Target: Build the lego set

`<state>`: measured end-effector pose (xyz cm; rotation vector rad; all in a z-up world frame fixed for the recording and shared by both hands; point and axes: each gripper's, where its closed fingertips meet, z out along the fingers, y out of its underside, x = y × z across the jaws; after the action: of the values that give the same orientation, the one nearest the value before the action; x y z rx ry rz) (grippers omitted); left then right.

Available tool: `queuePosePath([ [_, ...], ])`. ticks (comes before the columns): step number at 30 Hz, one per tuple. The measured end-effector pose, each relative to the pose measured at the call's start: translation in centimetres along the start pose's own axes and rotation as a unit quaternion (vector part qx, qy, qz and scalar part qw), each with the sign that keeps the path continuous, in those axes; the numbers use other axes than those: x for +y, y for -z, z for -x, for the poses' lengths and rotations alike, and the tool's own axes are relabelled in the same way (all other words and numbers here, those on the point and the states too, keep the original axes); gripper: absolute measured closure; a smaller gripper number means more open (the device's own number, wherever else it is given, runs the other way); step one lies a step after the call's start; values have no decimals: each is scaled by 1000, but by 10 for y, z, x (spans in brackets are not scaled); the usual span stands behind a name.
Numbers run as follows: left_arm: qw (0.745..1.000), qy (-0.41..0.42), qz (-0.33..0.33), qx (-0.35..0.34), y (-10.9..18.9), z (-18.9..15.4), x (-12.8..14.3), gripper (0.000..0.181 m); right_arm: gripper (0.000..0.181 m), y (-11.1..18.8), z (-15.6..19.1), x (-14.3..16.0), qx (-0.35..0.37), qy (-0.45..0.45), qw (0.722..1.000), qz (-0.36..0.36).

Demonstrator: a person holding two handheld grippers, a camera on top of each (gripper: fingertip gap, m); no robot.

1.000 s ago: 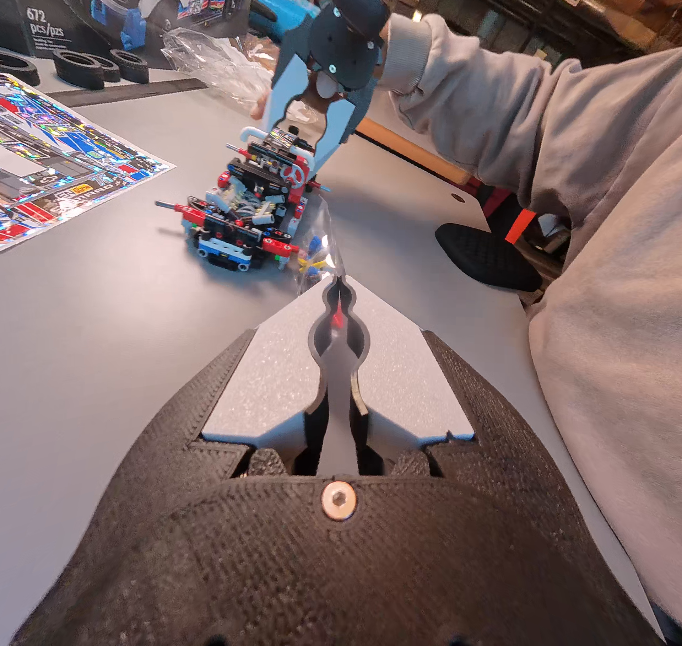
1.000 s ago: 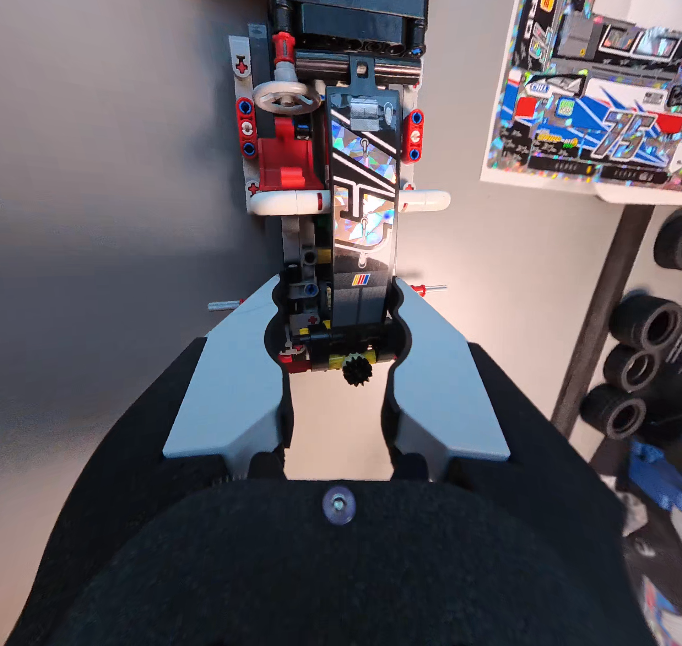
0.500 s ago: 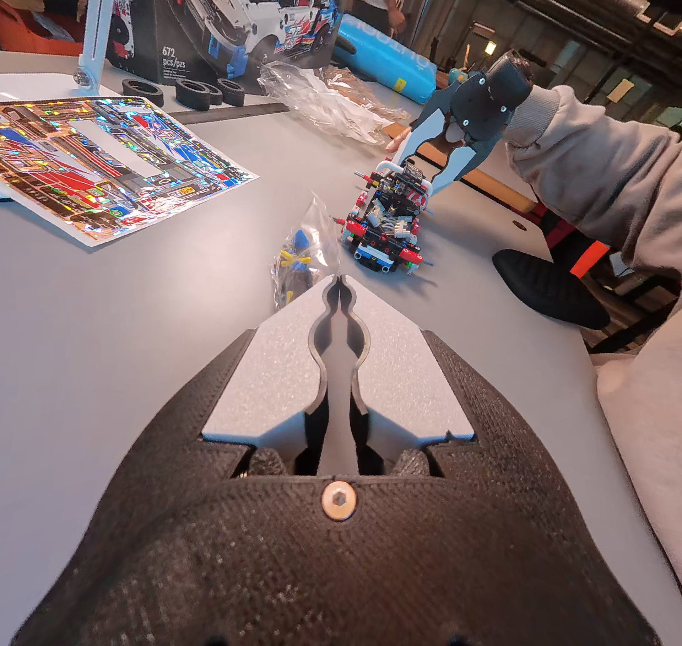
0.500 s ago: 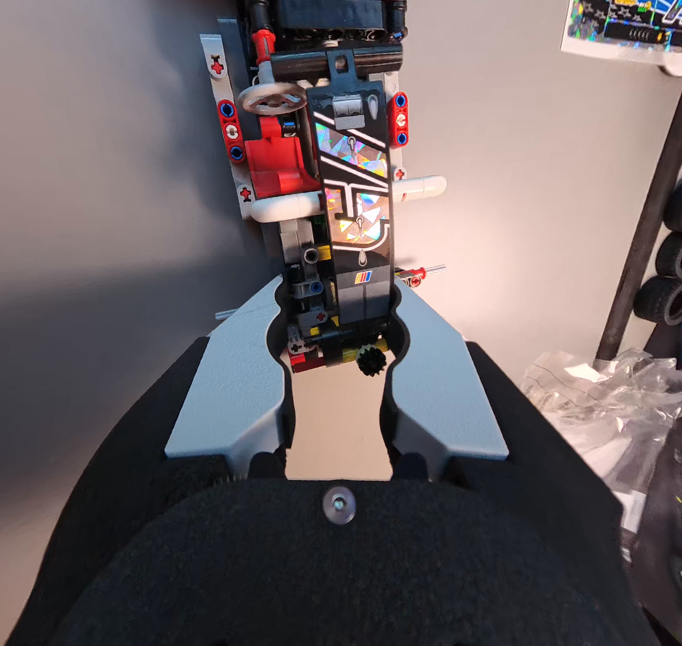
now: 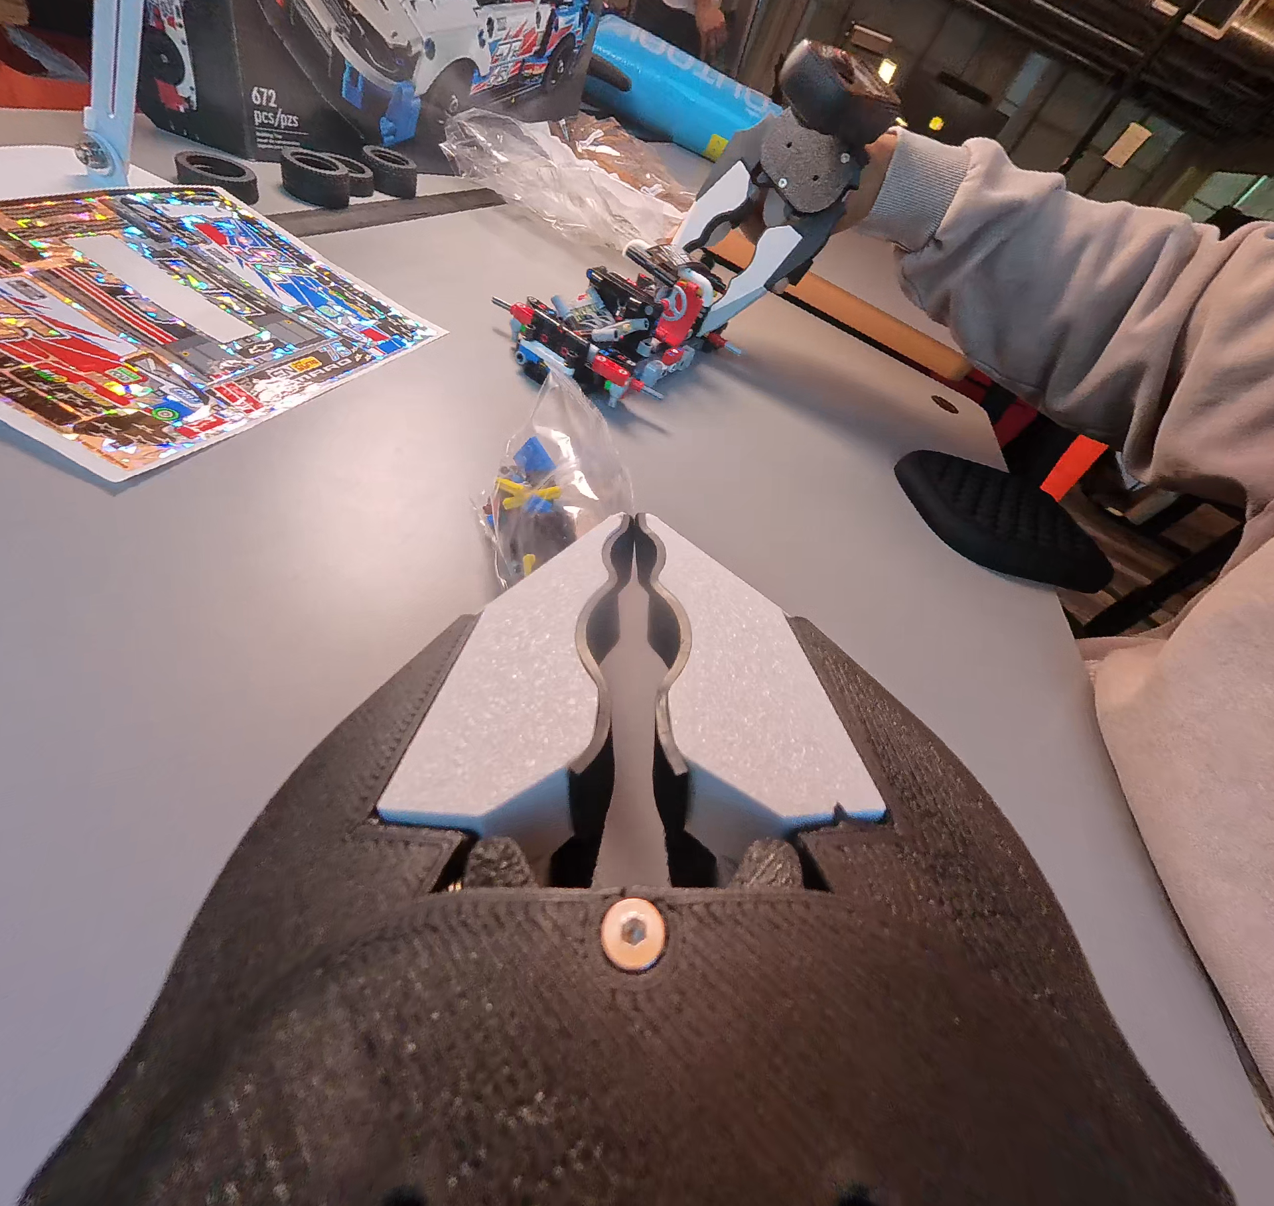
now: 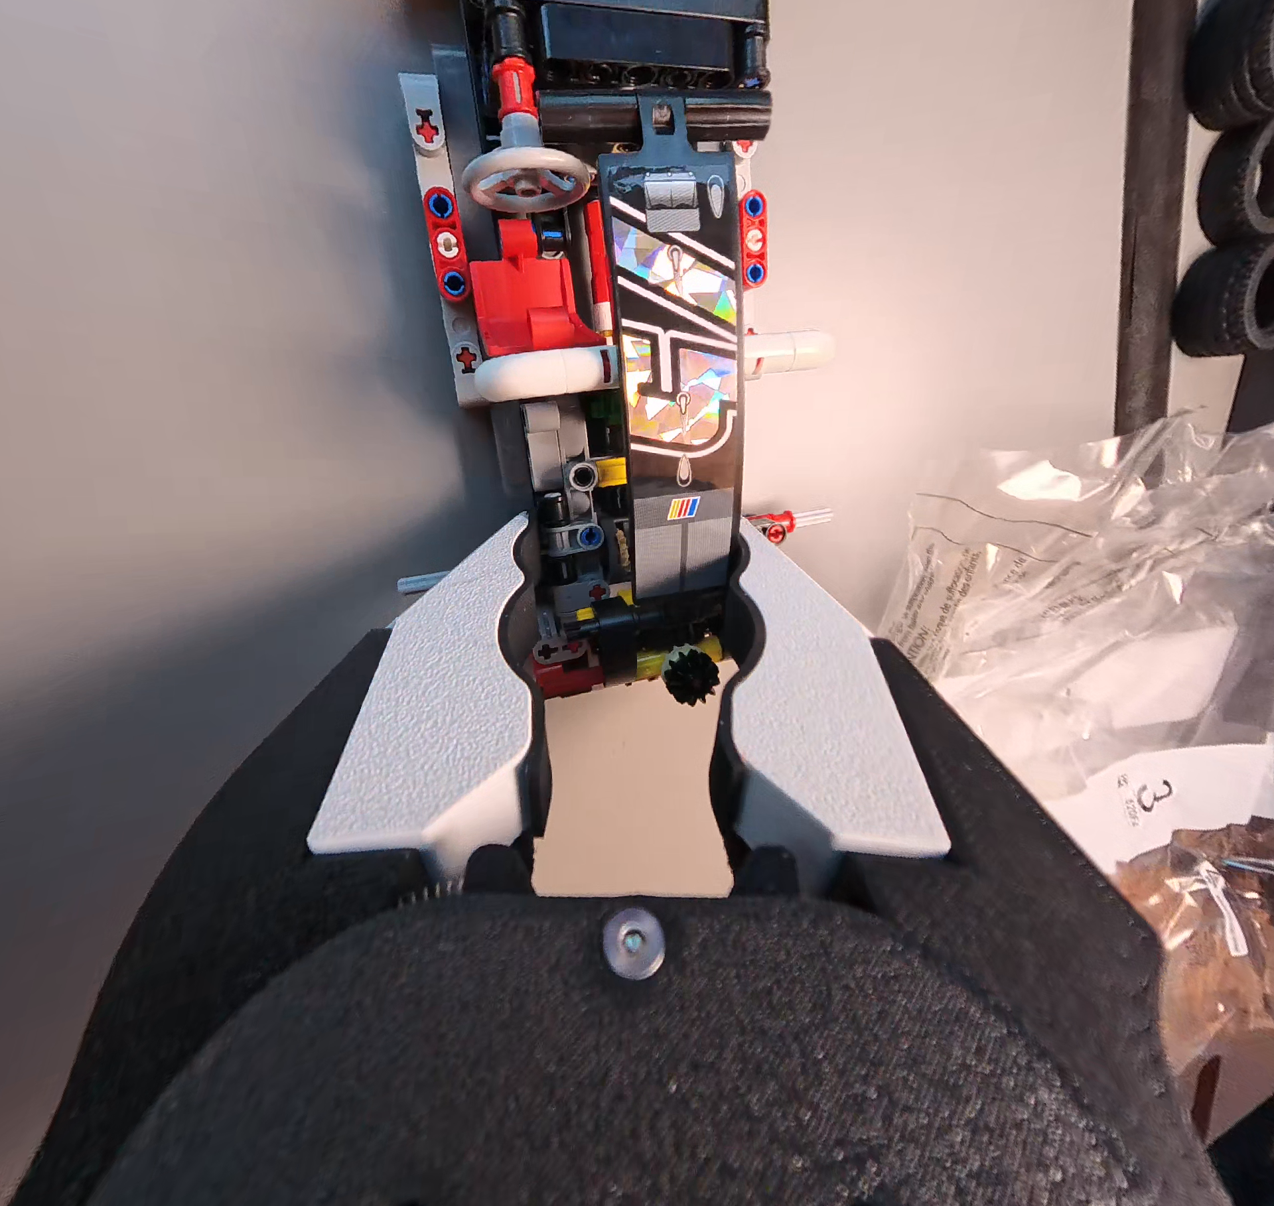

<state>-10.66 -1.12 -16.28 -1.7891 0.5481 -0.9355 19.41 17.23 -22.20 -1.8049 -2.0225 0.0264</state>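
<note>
Stickers, a holographic sheet, lie flat at far left on the grey desk. Behind the sheet, three loose black tyres sit in front of the set's box. Toward centre, a small clear bag of blue, yellow and black parts rests on the desk, just ahead of the left gripper. Left gripper: fingers pressed together at the tips, nothing between them, held above the desk.

Beyond the bag, the part-built car chassis stands on the desk, red, black and grey, with axle pins sticking out at the sides. Crumpled empty plastic bags lie behind it. Right of the chassis, the right gripper comes in from a grey-sleeved arm, fingers straddling the rear end of the chassis.

Right wrist view: right gripper fingers clamped on the chassis tail, one on each side. A black panel with holographic stickers runs along the chassis top; to its left sit a red seat and a grey steering wheel. A small black gear shows at the tail end between the fingers. Plastic bags lie at right, tyres stacked above them.
</note>
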Motion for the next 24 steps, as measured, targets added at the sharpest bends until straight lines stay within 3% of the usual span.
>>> queuePosePath([
  [3,1000,-1,-2,13,-1,-6,-1,181,120,9,-5,4,18,-7,1000,10],
  [5,1000,-3,-4,26,-3,-11,-2,181,112,32,-6,-9,33,-31,999,-24],
  [8,999,-4,-2,49,-5,-20,-1,181,114,73,11,-58,47,-48,987,-148],
  [11,993,-7,-6,120,-7,-44,-3,181,120,90,55,-120,18,-40,960,-276],
  [16,977,-26,-4,212,-9,-88,-3,181,121,66,135,-206,-81,26,923,-375],
  [20,964,-33,-5,264,-2,-110,-4,181,113,25,163,-237,-165,62,913,-367],
  [21,964,-34,-3,263,-1,-109,-2,181,124,23,172,-240,-199,65,904,-372],
  [23,970,-31,2,240,0,-97,0,181,179,33,189,-238,-278,60,878,-385],
  [24,978,-27,11,208,-2,-83,2,181,181,37,187,-236,-291,43,870,-396],
])
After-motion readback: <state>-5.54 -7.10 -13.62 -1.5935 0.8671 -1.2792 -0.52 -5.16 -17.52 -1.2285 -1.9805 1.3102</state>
